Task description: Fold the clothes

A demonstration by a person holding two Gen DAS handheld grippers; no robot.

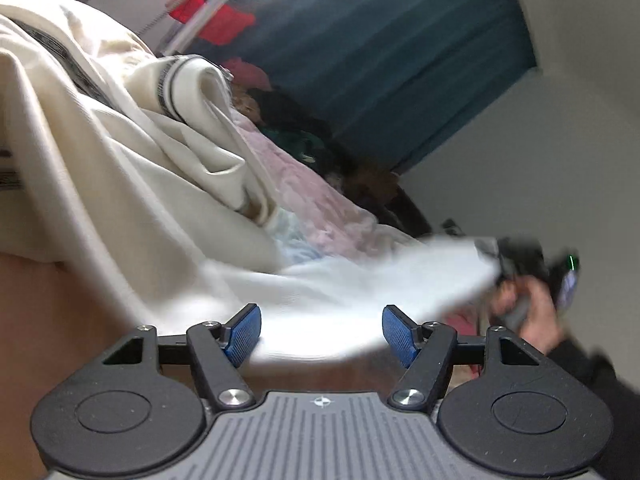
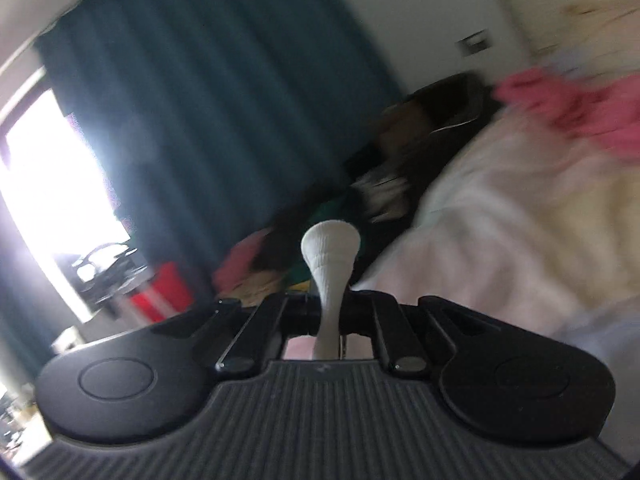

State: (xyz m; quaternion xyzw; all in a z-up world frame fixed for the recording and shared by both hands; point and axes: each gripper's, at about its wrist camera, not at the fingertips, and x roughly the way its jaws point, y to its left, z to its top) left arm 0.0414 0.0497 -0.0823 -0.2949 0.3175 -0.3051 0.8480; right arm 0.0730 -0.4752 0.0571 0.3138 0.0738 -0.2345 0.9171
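The right hand-held gripper point(image 2: 329, 312) is clamped on a bunched fold of the white garment point(image 2: 330, 256), lifting it above the bed point(image 2: 500, 240). The left hand-held gripper point(image 1: 322, 334) stands open, the white cloth stretched just past its blue pads point(image 1: 242, 334).

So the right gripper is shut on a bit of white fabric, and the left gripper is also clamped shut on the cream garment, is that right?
Not quite. The right gripper is shut on the white fabric, but the left gripper is open: the left wrist view shows its blue pads standing wide apart, with white cloth passing between them unpinched.
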